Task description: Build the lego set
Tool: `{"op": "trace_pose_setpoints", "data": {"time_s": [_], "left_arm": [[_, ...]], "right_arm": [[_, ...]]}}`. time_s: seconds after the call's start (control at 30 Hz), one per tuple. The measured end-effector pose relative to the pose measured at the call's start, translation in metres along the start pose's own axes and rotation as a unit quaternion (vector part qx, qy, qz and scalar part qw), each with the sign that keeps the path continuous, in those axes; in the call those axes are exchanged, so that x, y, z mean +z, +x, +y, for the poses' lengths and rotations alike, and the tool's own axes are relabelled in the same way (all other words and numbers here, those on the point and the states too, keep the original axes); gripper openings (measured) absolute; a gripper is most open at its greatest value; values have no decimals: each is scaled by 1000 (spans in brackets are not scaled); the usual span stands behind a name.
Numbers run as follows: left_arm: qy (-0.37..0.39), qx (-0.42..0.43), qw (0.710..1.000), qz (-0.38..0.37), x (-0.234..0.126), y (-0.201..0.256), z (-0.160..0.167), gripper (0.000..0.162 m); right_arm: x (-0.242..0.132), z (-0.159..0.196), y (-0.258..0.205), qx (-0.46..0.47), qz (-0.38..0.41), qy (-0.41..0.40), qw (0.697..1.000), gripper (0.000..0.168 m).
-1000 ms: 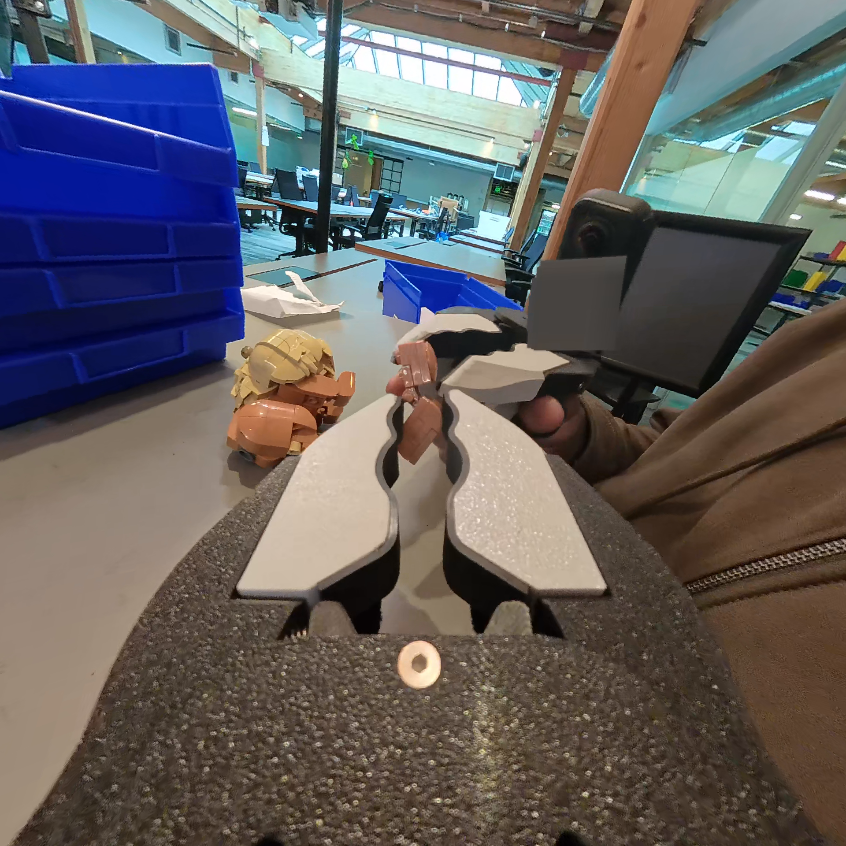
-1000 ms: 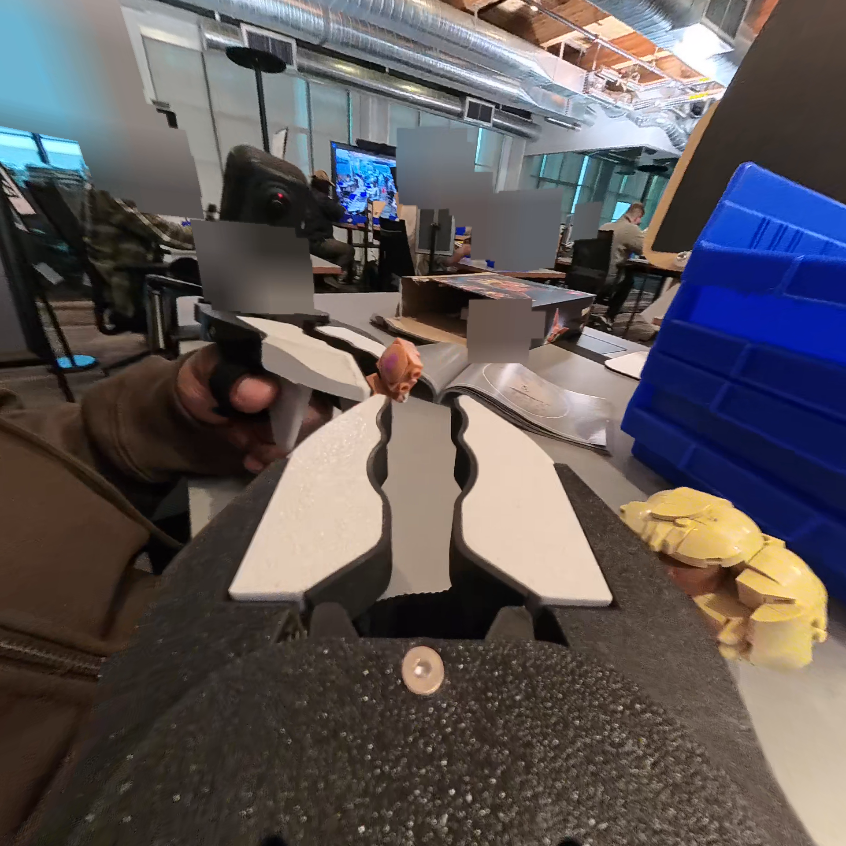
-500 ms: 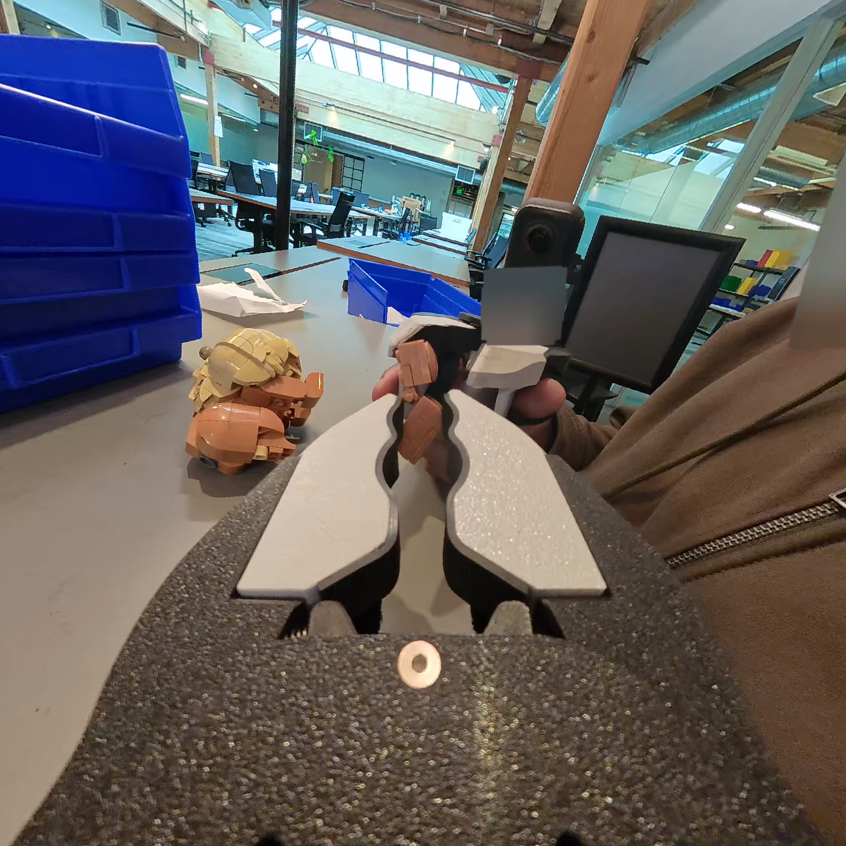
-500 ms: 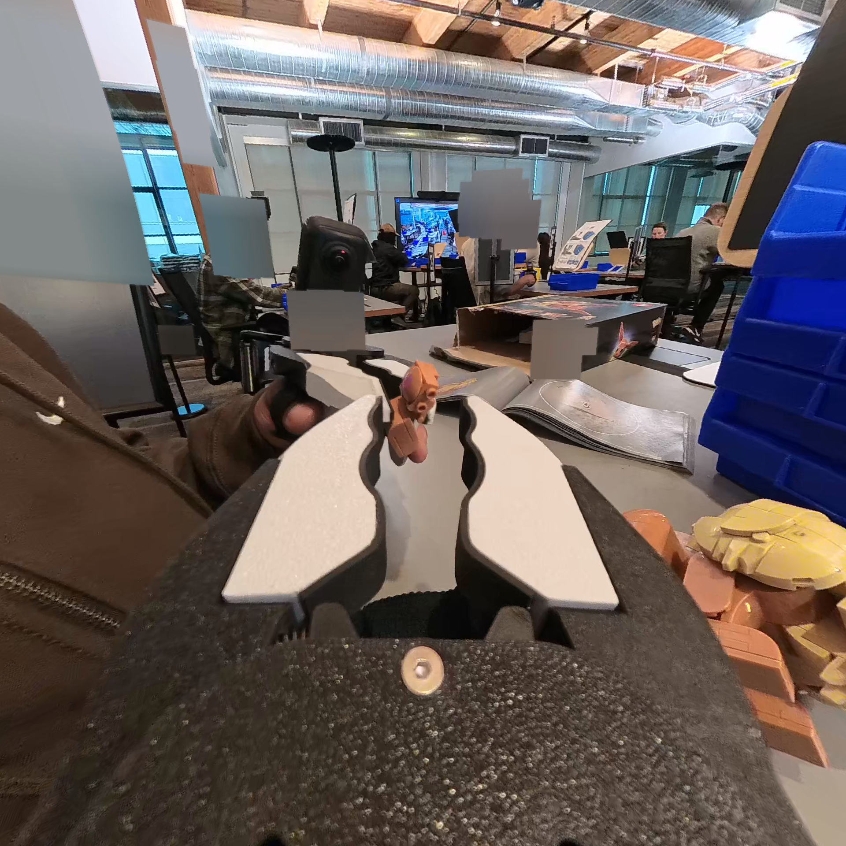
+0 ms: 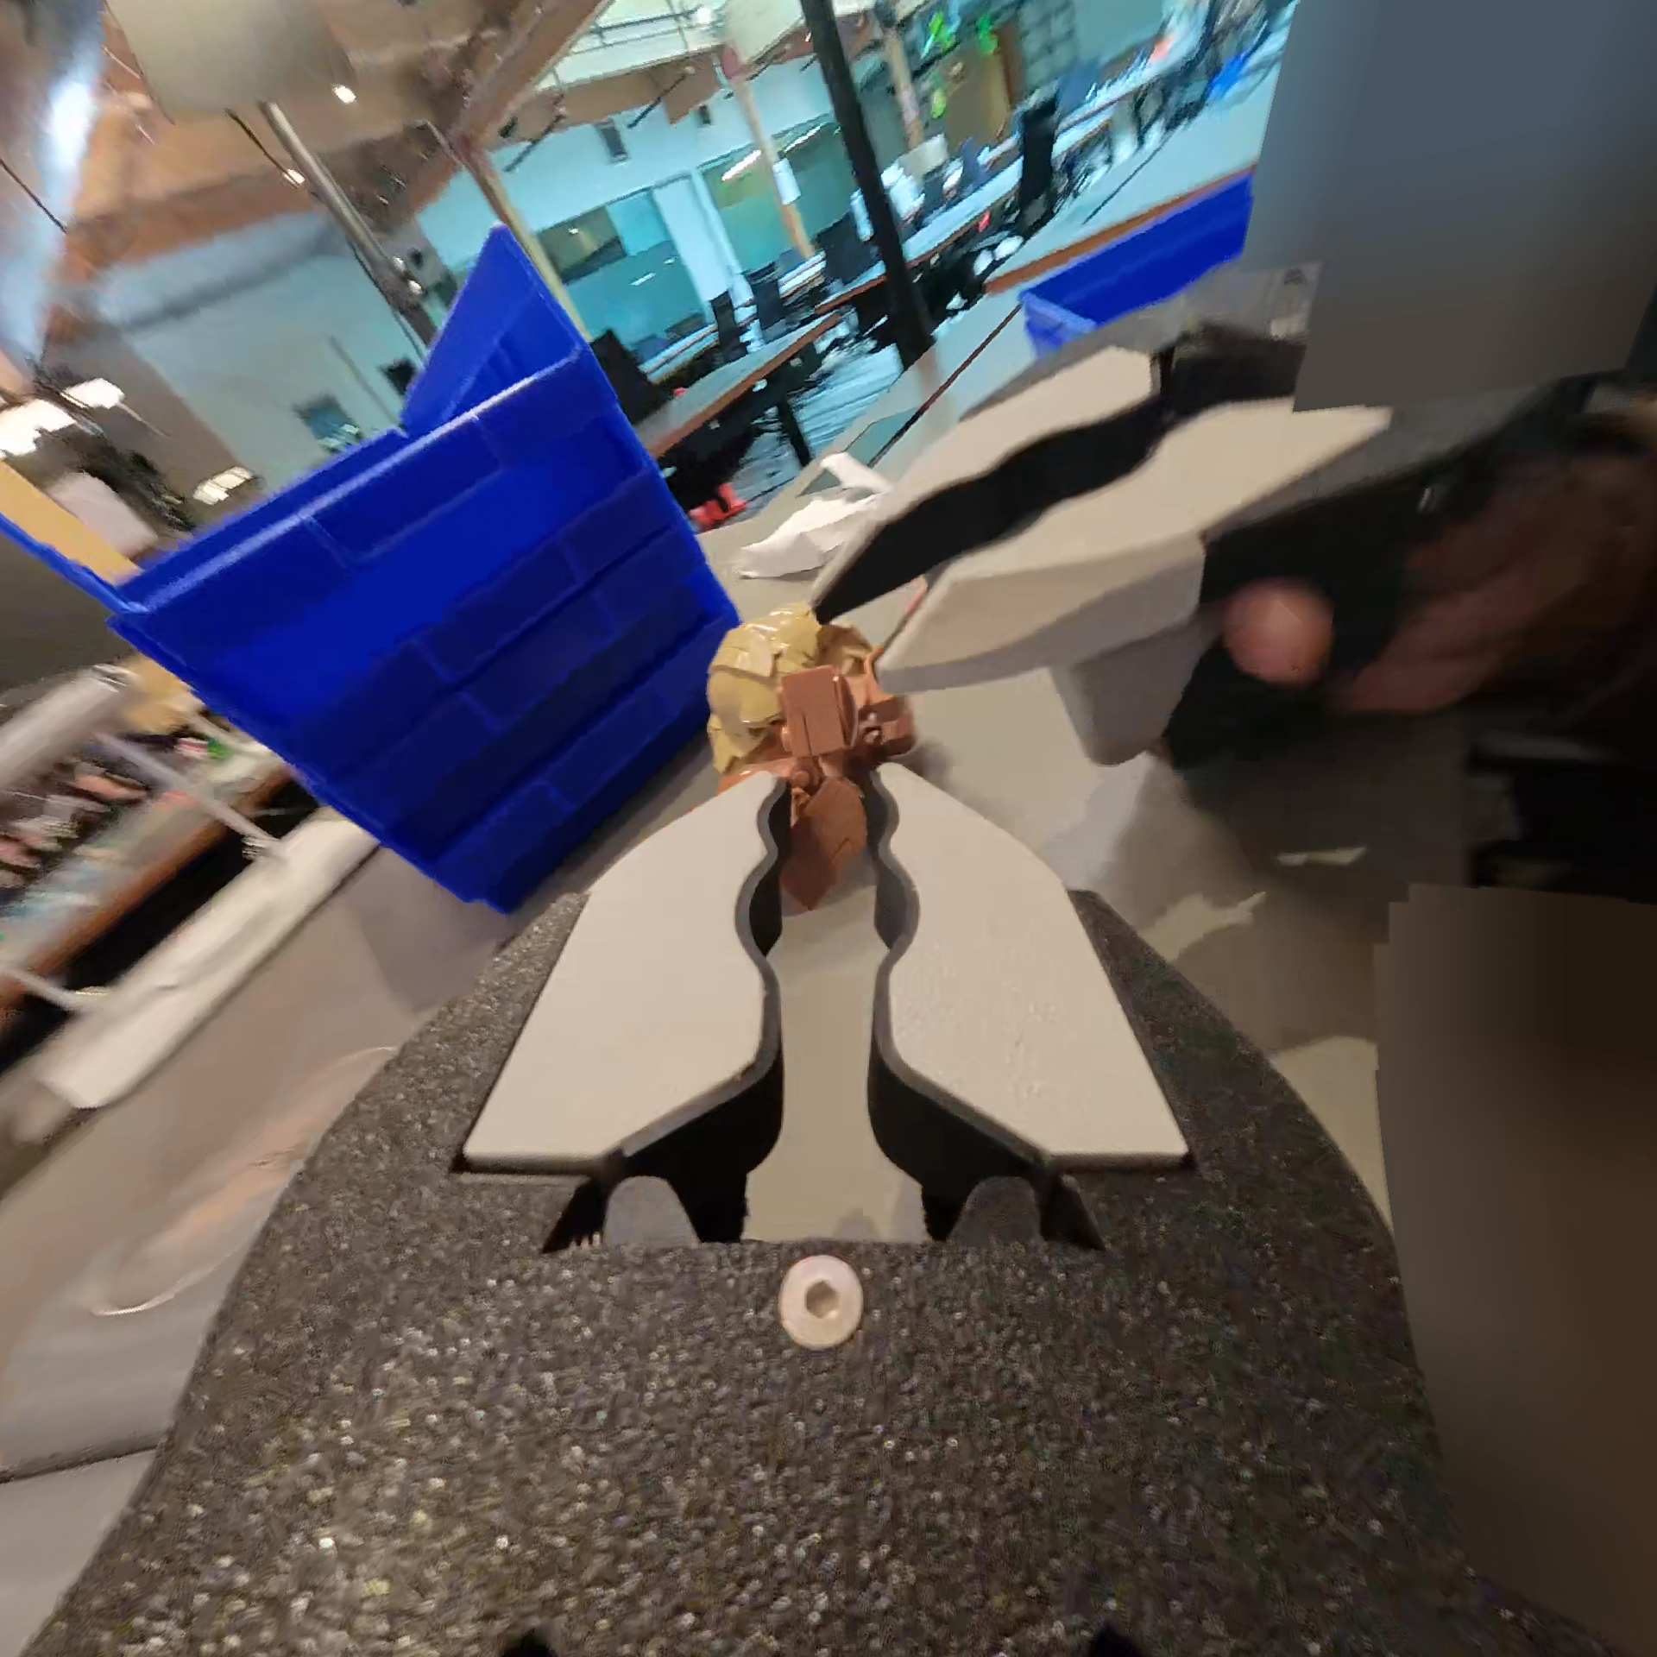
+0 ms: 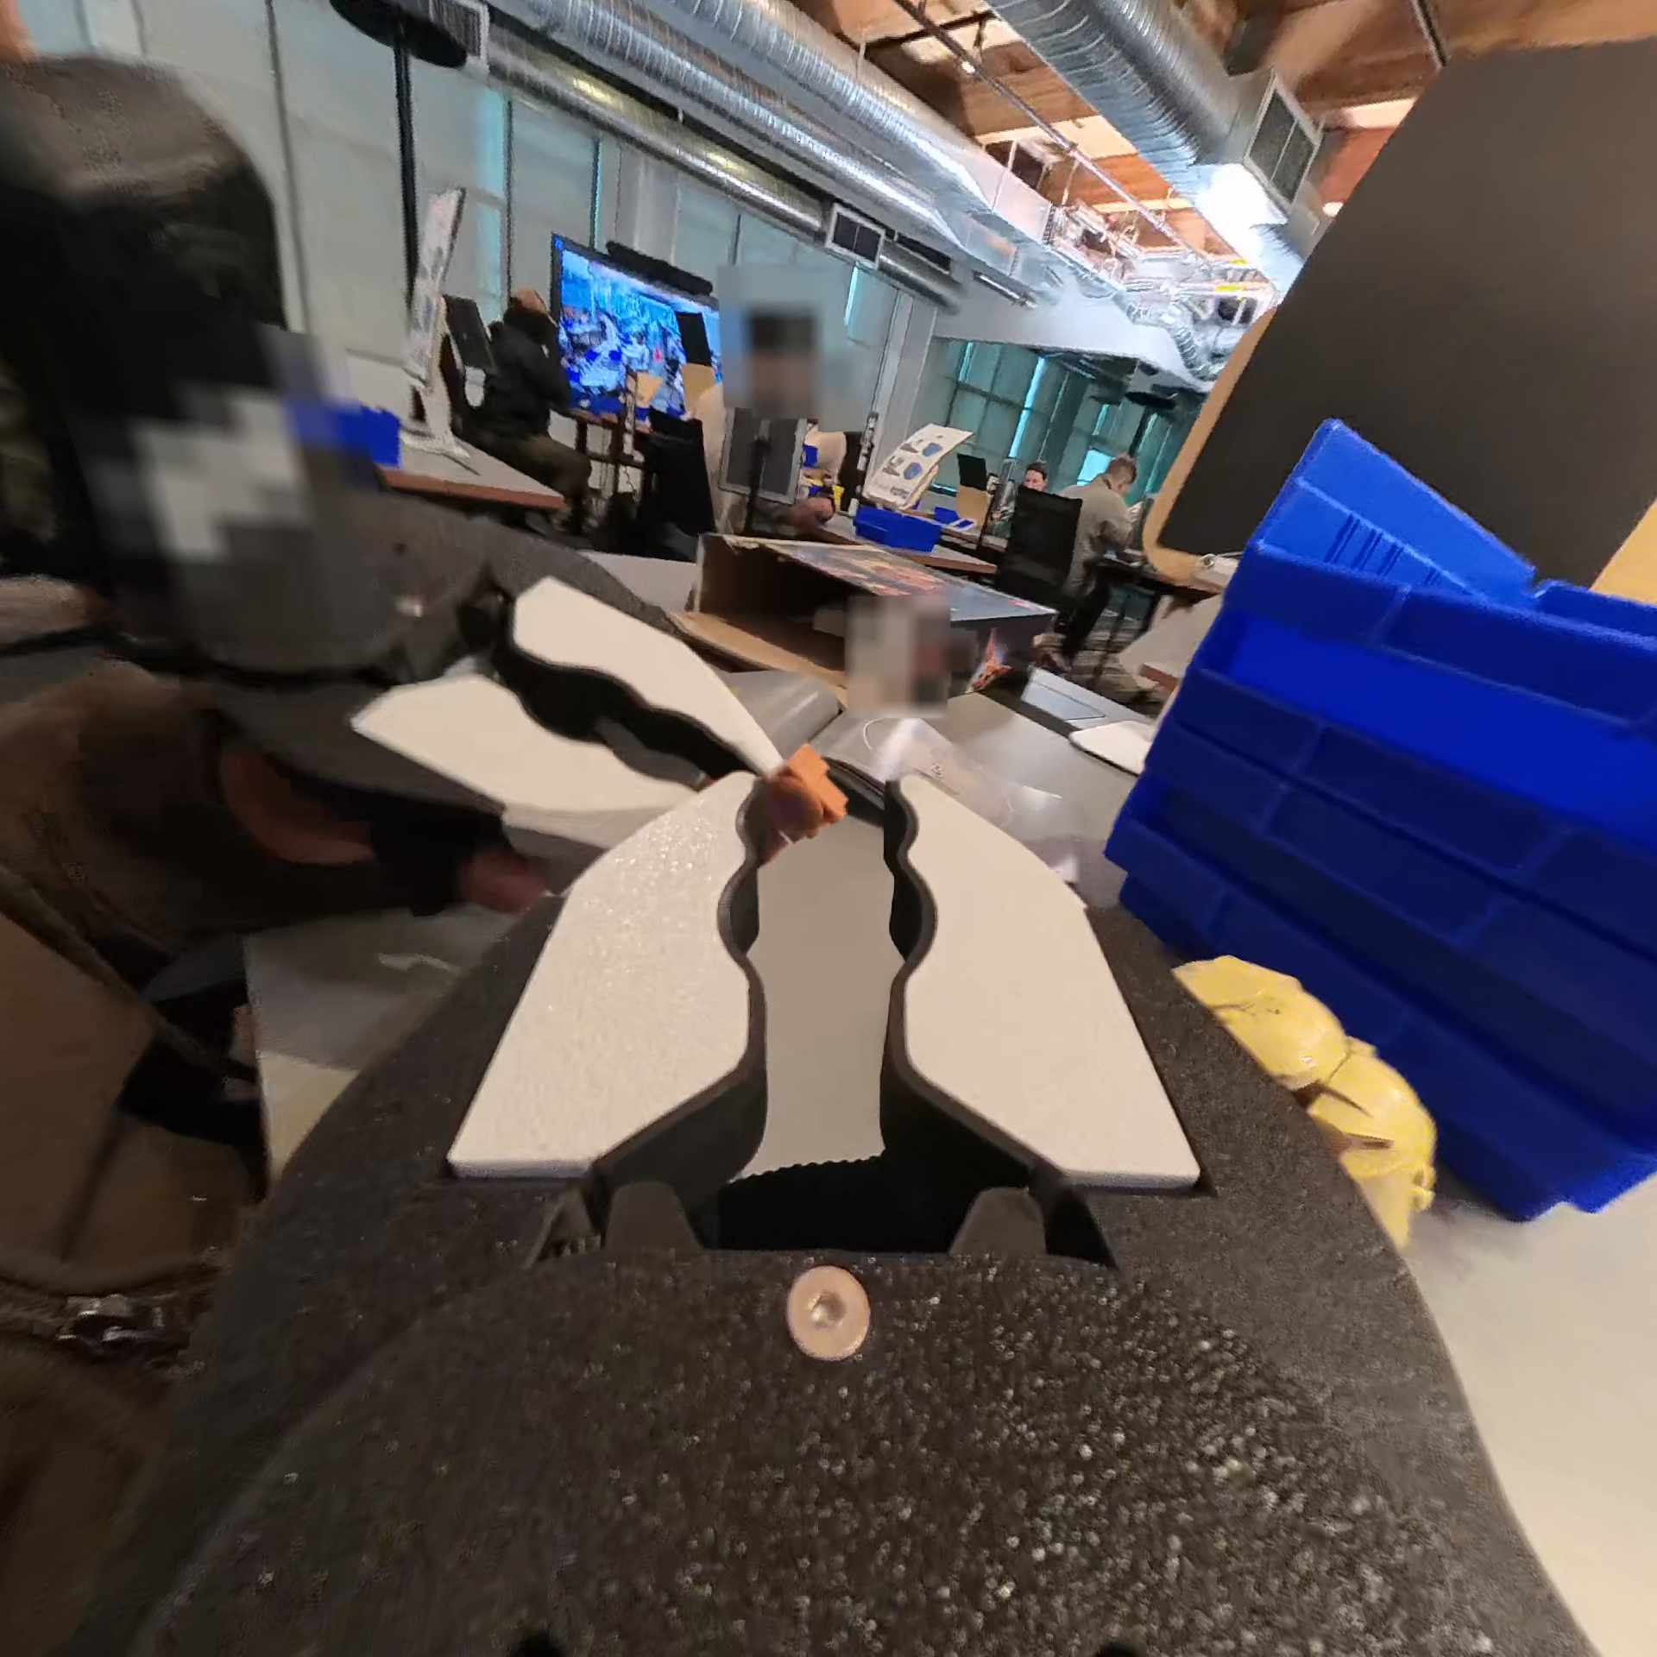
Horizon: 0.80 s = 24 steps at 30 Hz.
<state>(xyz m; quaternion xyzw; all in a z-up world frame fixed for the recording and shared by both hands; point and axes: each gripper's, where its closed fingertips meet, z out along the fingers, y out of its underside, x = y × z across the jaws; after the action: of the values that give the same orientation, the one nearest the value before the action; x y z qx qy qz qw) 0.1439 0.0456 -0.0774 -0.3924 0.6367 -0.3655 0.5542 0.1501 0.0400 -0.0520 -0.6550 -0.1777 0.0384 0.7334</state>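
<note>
1. Your left gripper is closed on a small brown lego piece; both finger pads press it near the tips, and its upper part stands out above them.
2. Your right gripper has its two fingers apart, with only the grey table visible through the gap. Nothing is held between them.
3. In the right wrist view, the brown piece appears just in front of the tip of your right gripper's left finger. If they touch, I cannot tell, because the picture is blurred there.
4. In the left wrist view, your right gripper comes from the upper right side, tilted, and its tips are just above the tan and brown lego figure.
5. This figure lies on the table just behind the held piece. In the right wrist view only its yellowish top shows, beside your right gripper and close to the blue bins.
6. The stack of blue bins stands on the table behind the figure.
7. Farther away lie a crumpled white paper, an open booklet and a cardboard box.
</note>
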Motion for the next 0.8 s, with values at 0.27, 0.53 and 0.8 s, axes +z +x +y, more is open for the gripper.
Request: {"op": "trace_pose_setpoints", "data": {"time_s": [0.27, 0.53, 0.8], "left_arm": [[-8, 73, 997, -25, 2, 3, 0, 16], [-11, 122, 991, -46, 4, 1, 1, 16], [-17, 177, 981, -77, 5, -3, 1, 16]], "right_arm": [[2, 8, -2, 120, -58, -34, 991, 26], [9, 19, -7, 171, -53, -77, 981, 22], [11, 19, -5, 188, -35, -76, 979, 20]]}}
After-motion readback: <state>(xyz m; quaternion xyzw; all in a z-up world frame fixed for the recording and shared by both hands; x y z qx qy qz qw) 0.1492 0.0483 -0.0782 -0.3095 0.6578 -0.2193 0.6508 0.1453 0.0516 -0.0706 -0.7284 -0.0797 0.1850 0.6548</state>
